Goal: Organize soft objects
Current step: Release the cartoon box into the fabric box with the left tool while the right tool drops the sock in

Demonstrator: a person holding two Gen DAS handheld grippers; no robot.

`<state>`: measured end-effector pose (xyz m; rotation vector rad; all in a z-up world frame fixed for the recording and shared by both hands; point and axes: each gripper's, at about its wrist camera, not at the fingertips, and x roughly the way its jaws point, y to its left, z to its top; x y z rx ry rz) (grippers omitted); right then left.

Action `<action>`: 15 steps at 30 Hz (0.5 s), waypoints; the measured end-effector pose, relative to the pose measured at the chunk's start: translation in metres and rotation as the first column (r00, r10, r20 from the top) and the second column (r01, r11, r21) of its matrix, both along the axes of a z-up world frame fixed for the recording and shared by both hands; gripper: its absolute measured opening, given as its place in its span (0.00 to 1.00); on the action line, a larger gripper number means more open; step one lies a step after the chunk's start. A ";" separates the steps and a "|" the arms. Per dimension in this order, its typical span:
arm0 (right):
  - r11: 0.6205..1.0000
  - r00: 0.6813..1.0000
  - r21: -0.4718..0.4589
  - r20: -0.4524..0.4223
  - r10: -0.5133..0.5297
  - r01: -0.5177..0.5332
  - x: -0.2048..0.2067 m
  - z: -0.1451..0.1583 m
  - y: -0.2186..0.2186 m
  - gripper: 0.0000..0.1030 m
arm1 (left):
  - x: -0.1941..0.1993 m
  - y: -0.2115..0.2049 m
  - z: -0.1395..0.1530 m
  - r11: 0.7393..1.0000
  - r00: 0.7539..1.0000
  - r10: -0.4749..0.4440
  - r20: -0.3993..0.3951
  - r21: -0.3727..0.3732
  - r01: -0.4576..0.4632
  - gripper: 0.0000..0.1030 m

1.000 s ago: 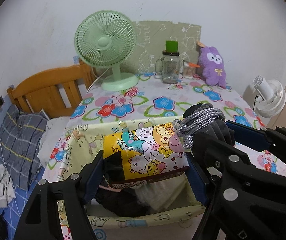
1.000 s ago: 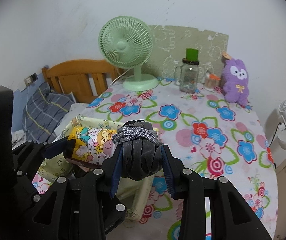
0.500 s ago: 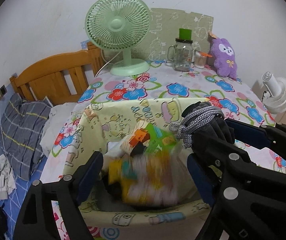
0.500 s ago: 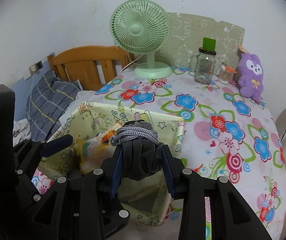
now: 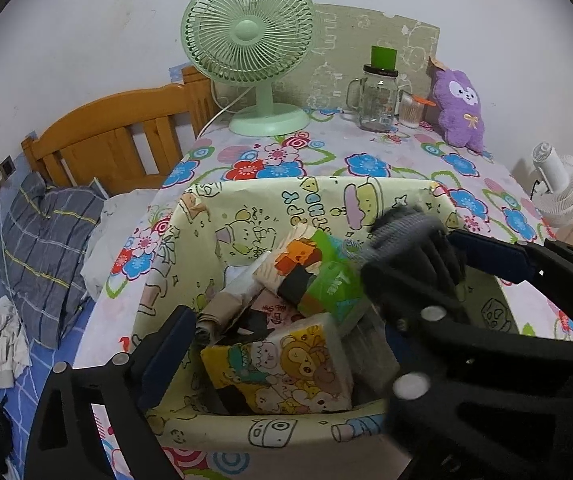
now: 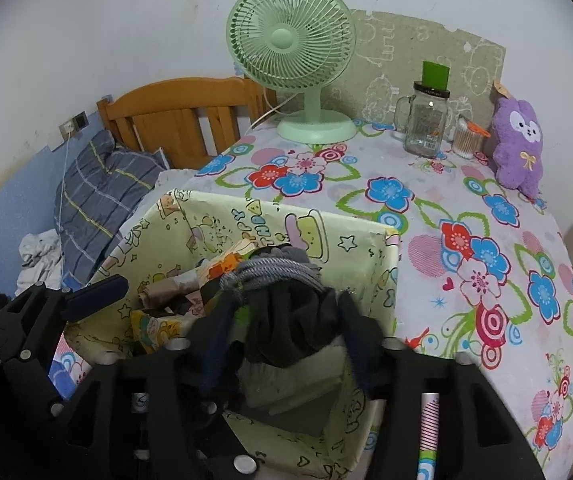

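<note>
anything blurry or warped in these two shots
Left wrist view: the right gripper and its dark sock bundle are motion-smeared; the green fan stays sharp. Right wrist view: the bundle is slightly soft. Both show fisheye bending and black corners.

A: The tissue pack (image 5: 282, 368) at lower centre looks like glossy printed plastic film.
B: And the purple plush toy (image 6: 518, 148), upper right, is fuzzy cloth; the headboard (image 6: 178, 116) is varnished wood.

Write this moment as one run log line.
left tool: open, above box | tissue pack: in box | right tool: holds dark cloth bundle over box
</note>
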<state>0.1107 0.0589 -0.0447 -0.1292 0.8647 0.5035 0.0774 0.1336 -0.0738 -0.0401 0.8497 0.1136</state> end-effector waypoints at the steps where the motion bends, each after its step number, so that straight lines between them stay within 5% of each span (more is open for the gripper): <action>1: 1.000 1.000 0.001 -0.001 -0.012 0.012 0.001 0.000 -0.001 0.72 | 0.000 -0.001 0.000 1.000 1.000 -0.001 0.000 0.001 0.001 0.95; 15: 0.998 0.998 0.029 0.031 -0.056 0.055 -0.011 0.017 -0.024 0.79 | -0.008 -0.018 0.017 1.000 0.999 -0.017 0.049 -0.010 0.018 0.95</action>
